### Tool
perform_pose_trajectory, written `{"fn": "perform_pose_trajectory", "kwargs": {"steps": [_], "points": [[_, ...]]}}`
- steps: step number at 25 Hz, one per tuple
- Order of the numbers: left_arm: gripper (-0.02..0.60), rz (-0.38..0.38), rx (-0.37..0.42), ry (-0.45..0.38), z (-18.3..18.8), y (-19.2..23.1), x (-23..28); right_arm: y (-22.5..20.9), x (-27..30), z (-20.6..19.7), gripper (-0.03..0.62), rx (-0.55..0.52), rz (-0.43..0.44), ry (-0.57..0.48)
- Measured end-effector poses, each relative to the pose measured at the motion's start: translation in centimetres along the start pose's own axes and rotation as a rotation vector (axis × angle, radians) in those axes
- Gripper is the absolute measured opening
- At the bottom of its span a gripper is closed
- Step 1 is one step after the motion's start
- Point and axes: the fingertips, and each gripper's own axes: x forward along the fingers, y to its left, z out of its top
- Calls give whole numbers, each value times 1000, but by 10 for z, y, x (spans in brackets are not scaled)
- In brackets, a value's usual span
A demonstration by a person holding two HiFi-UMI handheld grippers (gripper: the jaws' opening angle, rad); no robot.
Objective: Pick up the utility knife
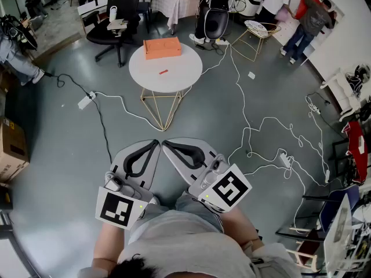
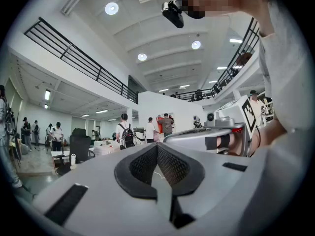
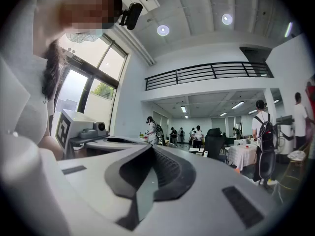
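Utility knife: judged to be the small red thing lying on the round white bench, near an orange box.
Left tongs: closed on nothing, held low by the person's body, well apart from the bench.
Right tongs: closed and empty too, just beside the left.
Done: nothing yet; the knife lies untouched.
Left: the approach, opening, grasp and lift.

Open grey floor runs to the round white table on gold wire legs at 12 o'clock. An orange rectangular box stands at 12 o'clock from the small red utility knife; white cables snake at 2 o'clock.
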Motion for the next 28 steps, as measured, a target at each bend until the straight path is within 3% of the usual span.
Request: {"fn": "perform_pose_trajectory", "kwargs": {"steps": [22,28], "points": [[11,-29,-40,-15,-12,38,-23,14,33,-3,8,21,-54,-21],[11,-39,-48,-9,-24,48,-8,-5,36,-18,11,60,-72,15]]}}
